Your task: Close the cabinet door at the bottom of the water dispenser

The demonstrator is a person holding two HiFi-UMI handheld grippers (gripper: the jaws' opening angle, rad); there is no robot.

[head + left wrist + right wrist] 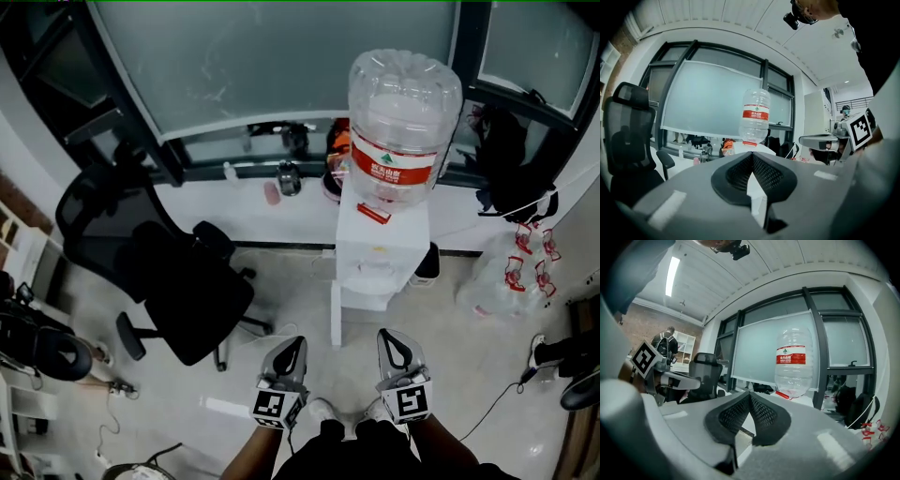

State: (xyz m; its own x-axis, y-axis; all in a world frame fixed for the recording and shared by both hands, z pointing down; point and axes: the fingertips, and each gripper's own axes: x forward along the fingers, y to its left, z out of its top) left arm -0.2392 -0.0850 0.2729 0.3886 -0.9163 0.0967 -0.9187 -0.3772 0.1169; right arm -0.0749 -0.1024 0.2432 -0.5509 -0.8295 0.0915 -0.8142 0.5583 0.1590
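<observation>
L gripper (287, 358) and R gripper (400, 351) both clenched on nothing, held low facing dispenser (384, 246) at 12 o'clock, prob. so I can nudge its bottom cabinet door (335, 314), which is swung open toward me.

Water dispenser (382, 246): white floor-standing unit, upright, backed against the low white wall under the windows.
Bottle (404, 122): large clear jug with a red label band, inverted on top of the dispenser.
Cabinet door (336, 314): narrow white panel at the dispenser's base, open, swung out toward the camera from the unit's left edge in the head view, seen nearly edge-on.
Cabinet opening (370, 300): exposed, pale inside.
</observation>
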